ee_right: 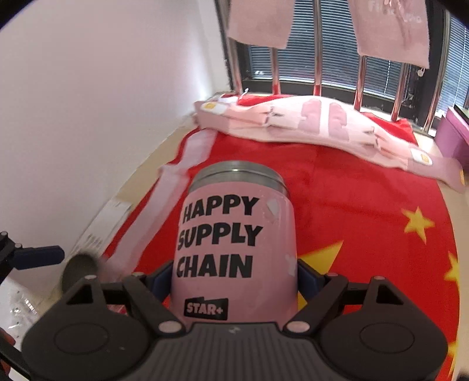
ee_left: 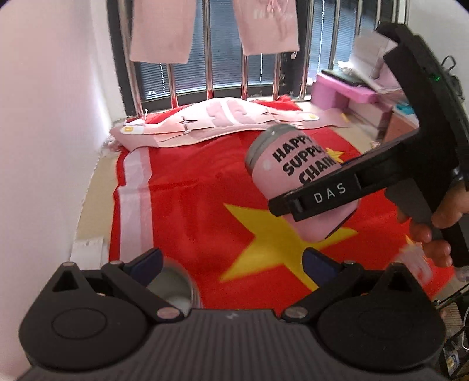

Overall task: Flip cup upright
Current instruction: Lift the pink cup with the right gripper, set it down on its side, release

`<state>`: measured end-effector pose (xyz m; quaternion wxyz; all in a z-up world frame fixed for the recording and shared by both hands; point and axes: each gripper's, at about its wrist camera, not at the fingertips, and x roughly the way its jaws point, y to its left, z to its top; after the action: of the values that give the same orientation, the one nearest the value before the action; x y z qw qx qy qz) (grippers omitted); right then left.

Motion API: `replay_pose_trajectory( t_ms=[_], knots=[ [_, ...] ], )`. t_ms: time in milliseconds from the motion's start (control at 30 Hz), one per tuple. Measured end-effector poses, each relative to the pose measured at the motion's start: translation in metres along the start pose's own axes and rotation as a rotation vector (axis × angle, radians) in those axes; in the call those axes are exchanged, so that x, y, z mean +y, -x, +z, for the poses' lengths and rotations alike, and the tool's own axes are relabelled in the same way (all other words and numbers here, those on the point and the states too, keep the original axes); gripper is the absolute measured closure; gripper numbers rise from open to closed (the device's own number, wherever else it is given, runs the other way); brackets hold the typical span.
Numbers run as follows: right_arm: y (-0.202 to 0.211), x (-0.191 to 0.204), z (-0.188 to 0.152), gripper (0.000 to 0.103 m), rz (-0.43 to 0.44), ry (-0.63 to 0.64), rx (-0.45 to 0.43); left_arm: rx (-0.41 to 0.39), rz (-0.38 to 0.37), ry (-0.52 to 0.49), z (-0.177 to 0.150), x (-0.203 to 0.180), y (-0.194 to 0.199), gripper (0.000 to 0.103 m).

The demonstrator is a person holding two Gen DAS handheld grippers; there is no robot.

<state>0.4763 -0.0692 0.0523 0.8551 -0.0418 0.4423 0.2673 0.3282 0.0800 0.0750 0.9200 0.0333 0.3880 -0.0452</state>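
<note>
The pink cup sits clamped in the right hand-held gripper, whose two blue-padded fingers press against its lower sides, one on each flank. It is lifted off the red flag cloth and, seen from the left wrist camera, tilts with its grey metal rim pointing up and to the left while its pink base hangs lower right. Black lettering reads HAPPY SUPPLY CHAIN, with a STAR+ label near the base; small patches of the pink coating are chipped. A person's hand grips the handle of the right tool. The left hand-held gripper is spread wide and holds nothing; its fingers hover low over the cloth, near a blurred, grey metal cup lying beside the left finger. The cloth covers most of the worktop, whose pale surface shows as a strip along the left, close to a white wall. A folded pink garment lies across the far end, well apart from the held cup, in front of chrome bars and a window with blinds. Pink towels hang above, and a pink box stands at the right.
</note>
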Motion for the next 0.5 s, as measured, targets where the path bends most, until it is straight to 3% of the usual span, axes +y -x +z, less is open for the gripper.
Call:
replay_pose_trajectory(
  t_ms=[267, 500],
  knots=[
    [0.006, 0.044, -0.088, 0.02, 0.001, -0.036, 0.069, 0.01, -0.013, 0.035, -0.085, -0.003, 0.046, 0.0],
    [-0.018, 0.055, -0.13, 0.02, -0.036, -0.092, 0.114, 0.006, -0.005, 0.104, -0.131, 0.01, 0.053, 0.0]
  ],
)
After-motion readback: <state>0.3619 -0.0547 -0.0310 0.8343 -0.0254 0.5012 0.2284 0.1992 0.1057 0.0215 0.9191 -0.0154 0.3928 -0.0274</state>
